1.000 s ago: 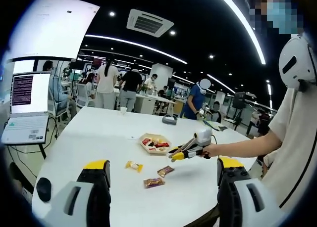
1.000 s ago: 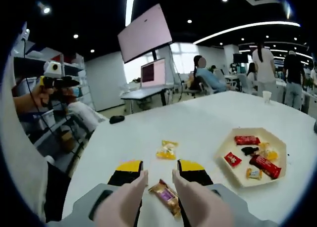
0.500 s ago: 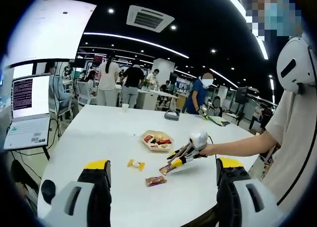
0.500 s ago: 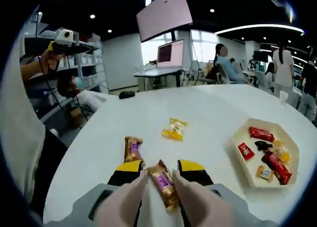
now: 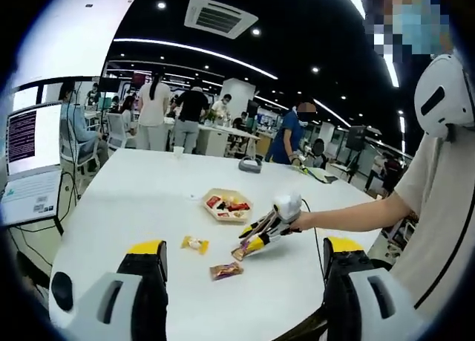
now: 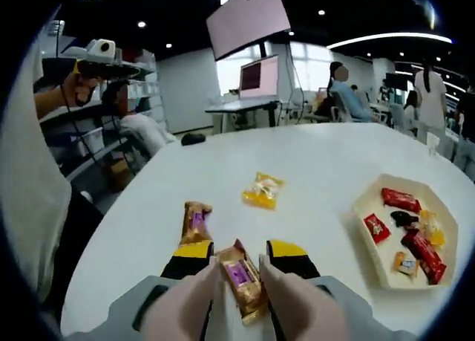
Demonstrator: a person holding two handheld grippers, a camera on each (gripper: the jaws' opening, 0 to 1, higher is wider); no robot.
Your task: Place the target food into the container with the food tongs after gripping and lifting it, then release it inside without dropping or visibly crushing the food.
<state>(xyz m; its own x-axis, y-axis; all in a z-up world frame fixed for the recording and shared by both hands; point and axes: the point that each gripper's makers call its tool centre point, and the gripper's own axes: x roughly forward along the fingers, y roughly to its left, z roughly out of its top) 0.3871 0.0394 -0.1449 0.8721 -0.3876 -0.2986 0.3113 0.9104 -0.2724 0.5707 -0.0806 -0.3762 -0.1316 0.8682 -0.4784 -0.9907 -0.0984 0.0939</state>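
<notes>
Right claw (image 6: 240, 265): over the last second I brought it down onto the gold-wrapped candy bar (image 6: 240, 280), which a second ago lay loose on the bench (image 6: 312, 185) just ahead of the tips. The bar now sat between the tong arms, both touching its wrapper, and lay slightly more square to the jaws than half a second back. Jaws narrow, closed onto the bar; the wrapper showed no visible crushing. I could not tell whether it had left the bench yet; the left gripper view put the claw tips (image 5: 249, 246) low at the surface.

Unmoved on the bench: the second gold bar (image 6: 194, 215) just left of my claw, the yellow candy (image 6: 263, 190) further ahead, and the hexagonal tray (image 6: 369, 209) of sweets well to the right.

Left claw (image 5: 241, 261): held high and back, jaws wide, holding nothing.

Judgement: grip made, lift next. The carry runs rightward to the tray; firm pressure only, since the wrapper could slip.
</notes>
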